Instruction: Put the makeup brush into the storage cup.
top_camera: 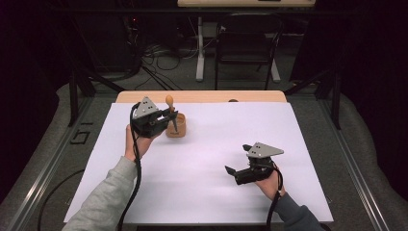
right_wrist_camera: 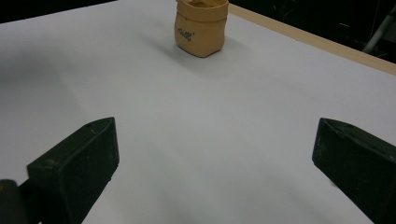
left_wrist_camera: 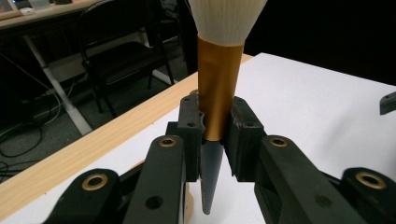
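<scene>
From the high view, the left gripper (top_camera: 169, 117) sat at the far left of the table (top_camera: 207, 163), jaws clamped on a brush (top_camera: 172, 113) that stood upright, bristle head up and dark tip pointing down into the tan pouch (top_camera: 176, 129) just right of the gripper. The left hand (top_camera: 136, 142) held the gripper from the near side, grey sleeve running back to the near edge. The right gripper (top_camera: 236, 159) rested low at the near right, well apart from the pouch, jaws spread and pointing left, with nothing between them. White sheeting covered the table, a wood edge showed at the far side, and a chair (top_camera: 246, 41) and cables lay on the dark floor beyond.

In the left gripper view, the jaws pressed on the brush's gold ferrule (left_wrist_camera: 218, 88); white bristles (left_wrist_camera: 228, 18) rose above, and the dark tapered handle (left_wrist_camera: 210, 175) hung below the pads. The chair (left_wrist_camera: 123, 56) stood at far left.

In the right gripper view, both jaws stood wide and empty over the white surface (right_wrist_camera: 210, 130), with the pouch (right_wrist_camera: 201, 28) far ahead, upright, beside the wood edge (right_wrist_camera: 317, 44).
</scene>
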### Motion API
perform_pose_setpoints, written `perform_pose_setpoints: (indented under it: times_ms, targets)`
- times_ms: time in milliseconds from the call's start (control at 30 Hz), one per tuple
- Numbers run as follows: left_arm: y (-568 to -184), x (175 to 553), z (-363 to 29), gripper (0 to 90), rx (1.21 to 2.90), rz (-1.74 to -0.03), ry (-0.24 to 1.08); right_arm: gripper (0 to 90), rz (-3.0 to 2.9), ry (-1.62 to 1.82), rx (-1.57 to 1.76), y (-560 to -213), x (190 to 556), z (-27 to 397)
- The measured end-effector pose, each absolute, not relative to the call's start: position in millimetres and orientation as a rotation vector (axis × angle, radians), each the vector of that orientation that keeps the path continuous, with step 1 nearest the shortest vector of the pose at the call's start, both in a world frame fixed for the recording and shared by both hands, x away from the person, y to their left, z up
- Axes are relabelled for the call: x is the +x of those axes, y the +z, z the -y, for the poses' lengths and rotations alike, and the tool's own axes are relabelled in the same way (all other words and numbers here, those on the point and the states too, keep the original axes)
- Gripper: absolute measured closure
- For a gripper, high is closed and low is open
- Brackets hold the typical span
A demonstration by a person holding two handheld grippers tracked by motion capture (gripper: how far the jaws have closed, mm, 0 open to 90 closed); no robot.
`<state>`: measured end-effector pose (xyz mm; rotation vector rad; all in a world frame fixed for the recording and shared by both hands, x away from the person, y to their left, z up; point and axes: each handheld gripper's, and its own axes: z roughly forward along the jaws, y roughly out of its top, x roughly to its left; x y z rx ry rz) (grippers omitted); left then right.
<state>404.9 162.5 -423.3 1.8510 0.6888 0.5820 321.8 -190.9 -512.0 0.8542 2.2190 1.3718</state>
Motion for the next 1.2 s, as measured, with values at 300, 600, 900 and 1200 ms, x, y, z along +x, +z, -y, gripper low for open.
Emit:
perform_pose_setpoints:
  times_ms: [300,600,900,1200]
  targets:
    - [-415,414,-163,78.1,1.836,-0.699,0.605,0.2,-2.217,1.370,0.858,-512,322,191]
    - [-412,422,-161,78.1,1.836,-0.703,0.623,0.3,-2.216,1.370,0.859,-512,322,191]
    - [-414,433,-160,78.1,1.827,-0.720,0.632,0.3,-2.216,1.370,0.862,-512,322,192]
    - [-418,443,-160,78.1,1.835,-0.738,0.641,0.3,-2.217,1.372,0.864,-512,323,192]
